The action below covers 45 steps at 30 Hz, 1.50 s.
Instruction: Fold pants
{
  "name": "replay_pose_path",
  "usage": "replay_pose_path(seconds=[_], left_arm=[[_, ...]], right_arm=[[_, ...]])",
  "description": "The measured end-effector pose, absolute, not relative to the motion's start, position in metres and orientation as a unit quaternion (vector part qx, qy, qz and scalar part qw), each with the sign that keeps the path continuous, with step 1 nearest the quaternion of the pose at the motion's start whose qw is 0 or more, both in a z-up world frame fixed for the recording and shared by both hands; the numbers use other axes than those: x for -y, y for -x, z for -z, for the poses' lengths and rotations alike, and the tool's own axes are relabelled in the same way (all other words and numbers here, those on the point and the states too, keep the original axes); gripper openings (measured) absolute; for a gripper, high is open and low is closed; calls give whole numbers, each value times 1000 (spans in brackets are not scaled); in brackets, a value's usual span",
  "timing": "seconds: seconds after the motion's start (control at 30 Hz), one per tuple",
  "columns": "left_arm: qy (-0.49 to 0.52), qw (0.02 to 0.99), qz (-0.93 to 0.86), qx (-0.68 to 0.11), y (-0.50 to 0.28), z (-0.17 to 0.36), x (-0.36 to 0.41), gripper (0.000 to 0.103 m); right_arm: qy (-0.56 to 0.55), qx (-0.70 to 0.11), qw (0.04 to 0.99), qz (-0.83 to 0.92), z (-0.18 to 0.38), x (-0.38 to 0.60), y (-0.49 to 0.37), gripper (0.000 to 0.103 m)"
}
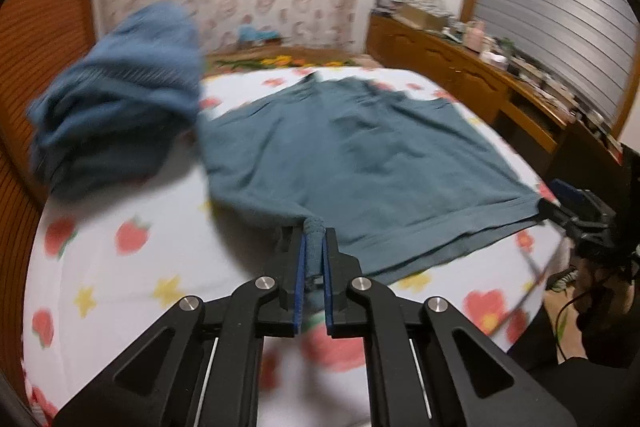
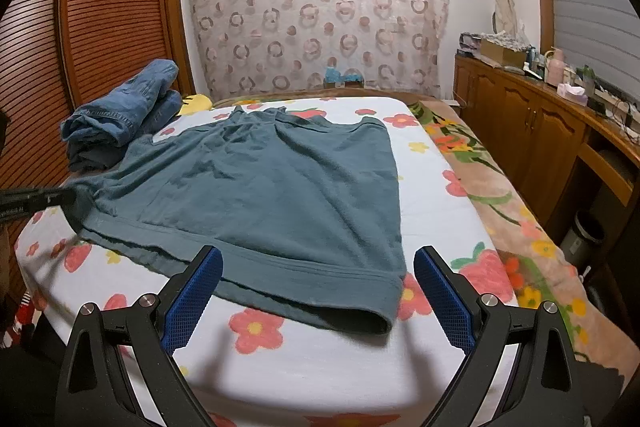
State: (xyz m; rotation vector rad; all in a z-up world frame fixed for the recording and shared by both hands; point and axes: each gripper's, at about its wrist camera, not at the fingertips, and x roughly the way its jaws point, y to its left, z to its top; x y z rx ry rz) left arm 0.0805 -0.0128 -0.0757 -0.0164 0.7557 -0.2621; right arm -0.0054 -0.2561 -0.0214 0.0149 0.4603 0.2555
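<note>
The left tongs (image 1: pixel 314 247) are pinching a bunched corner of the teal pants (image 2: pixel 272 187) lying on the bed (image 2: pixel 320 367), risking slippage, while the right tongs (image 2: pixel 318 291) are hovering open.

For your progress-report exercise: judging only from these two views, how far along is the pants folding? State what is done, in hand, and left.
Done: the teal pants lie spread flat on the flowered bedsheet; no fold shows yet. In hand: the left gripper is shut on a bunched corner of the hem, while the right gripper hovers open over the opposite hem corner. Left: gripping that corner and making every fold. The blue denim pile sits apart.
</note>
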Motion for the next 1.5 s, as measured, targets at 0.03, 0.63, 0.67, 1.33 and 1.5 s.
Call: replay_pose_path(seconds=[0.03, 0.63, 0.67, 1.33, 1.5], left_arm=[[-1, 921, 141, -363, -85, 70, 25, 8], [-90, 894, 283, -336, -123, 23, 178, 8], [-91, 892, 288, -336, -122, 21, 183, 8], [-67, 907, 249, -331, -113, 28, 128, 79], [-68, 916, 214, -332, -117, 42, 107, 79]], right_arm=[[-8, -227, 966, -126, 21, 257, 6, 97], [-28, -222, 971, -91, 23, 281, 13, 97], [-28, -221, 971, -90, 23, 281, 14, 97], [-22, -238, 957, -164, 17, 268, -3, 70], [-17, -250, 950, -186, 17, 267, -19, 55]])
